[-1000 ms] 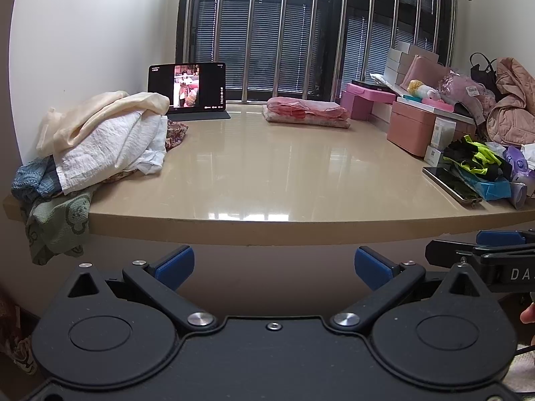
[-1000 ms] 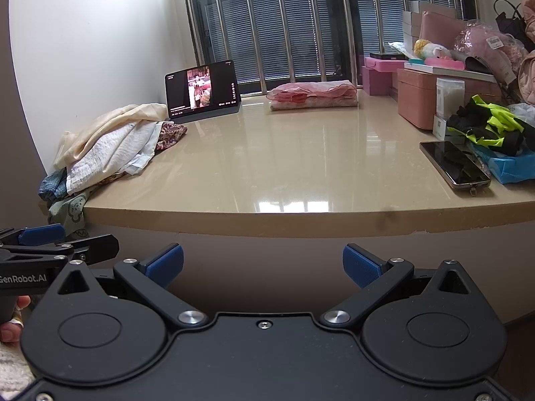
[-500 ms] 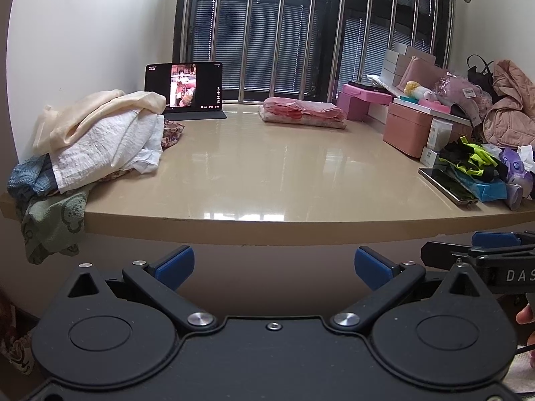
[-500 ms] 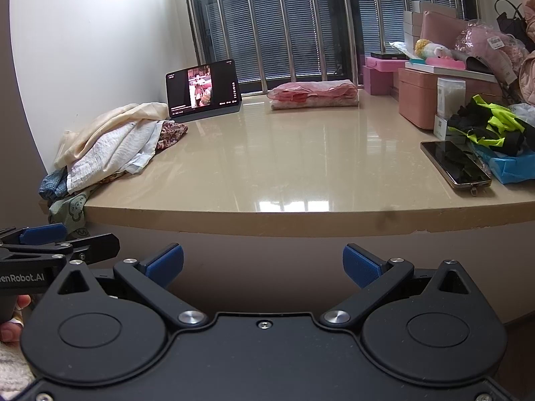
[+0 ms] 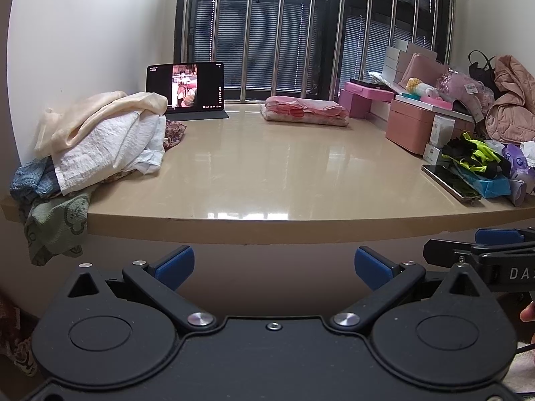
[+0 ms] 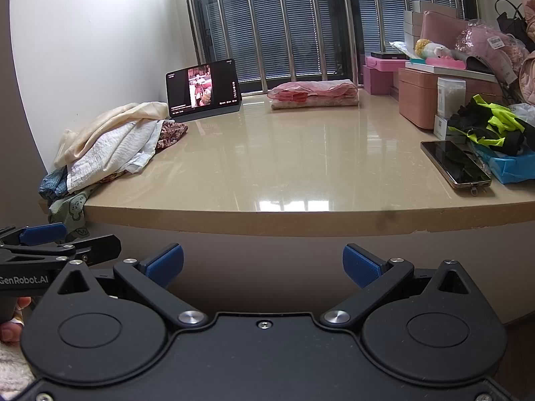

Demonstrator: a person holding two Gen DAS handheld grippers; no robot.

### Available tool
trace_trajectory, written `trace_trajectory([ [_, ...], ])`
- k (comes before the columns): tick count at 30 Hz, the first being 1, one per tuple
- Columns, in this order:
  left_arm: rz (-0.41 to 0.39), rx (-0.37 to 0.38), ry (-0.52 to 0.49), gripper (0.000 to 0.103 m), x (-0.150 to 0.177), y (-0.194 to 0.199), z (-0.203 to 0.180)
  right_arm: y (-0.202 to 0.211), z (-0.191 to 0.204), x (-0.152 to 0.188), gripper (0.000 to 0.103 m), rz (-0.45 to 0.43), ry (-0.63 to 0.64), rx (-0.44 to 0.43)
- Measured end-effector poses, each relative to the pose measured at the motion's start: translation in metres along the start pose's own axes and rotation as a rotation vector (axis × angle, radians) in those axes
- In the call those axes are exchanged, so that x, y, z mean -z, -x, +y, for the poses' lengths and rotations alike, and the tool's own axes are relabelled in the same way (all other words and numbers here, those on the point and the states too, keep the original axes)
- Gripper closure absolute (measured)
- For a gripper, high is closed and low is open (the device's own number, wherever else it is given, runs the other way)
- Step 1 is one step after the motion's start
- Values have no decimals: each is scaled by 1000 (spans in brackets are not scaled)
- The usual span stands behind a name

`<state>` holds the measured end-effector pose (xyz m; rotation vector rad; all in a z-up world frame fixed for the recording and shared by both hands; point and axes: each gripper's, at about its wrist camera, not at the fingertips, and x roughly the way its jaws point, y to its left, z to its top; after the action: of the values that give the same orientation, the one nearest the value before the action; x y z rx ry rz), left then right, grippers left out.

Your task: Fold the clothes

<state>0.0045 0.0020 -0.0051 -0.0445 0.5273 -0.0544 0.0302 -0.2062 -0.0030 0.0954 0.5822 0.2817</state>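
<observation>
One folded pink garment (image 5: 305,112) lies at the counter's (image 5: 267,173) far edge by the window; the unfolded heap of clothes (image 5: 100,140) at its left end remains, I judge. My left gripper (image 5: 274,264) and right gripper (image 6: 263,262) hang below the counter, jaws spread, empty. Only the right view shows the whole phone (image 6: 455,163).

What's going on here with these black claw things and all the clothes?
A person is holding a two-finger claw in each hand, about to fold laundry. Both the left claw and the right claw are open and empty, held in front of the table's edge. Nothing has been picked up yet. A heap of unfolded clothes sits at the table's left end, and one folded pink garment lies near the window, beside a tablet playing a video.
</observation>
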Motion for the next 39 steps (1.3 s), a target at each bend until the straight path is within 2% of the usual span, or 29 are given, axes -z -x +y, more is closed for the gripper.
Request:
trace_trajectory([
  [39, -5, -1, -1, 0, -2, 0, 1, 0, 1, 0, 0, -3, -1, -1],
])
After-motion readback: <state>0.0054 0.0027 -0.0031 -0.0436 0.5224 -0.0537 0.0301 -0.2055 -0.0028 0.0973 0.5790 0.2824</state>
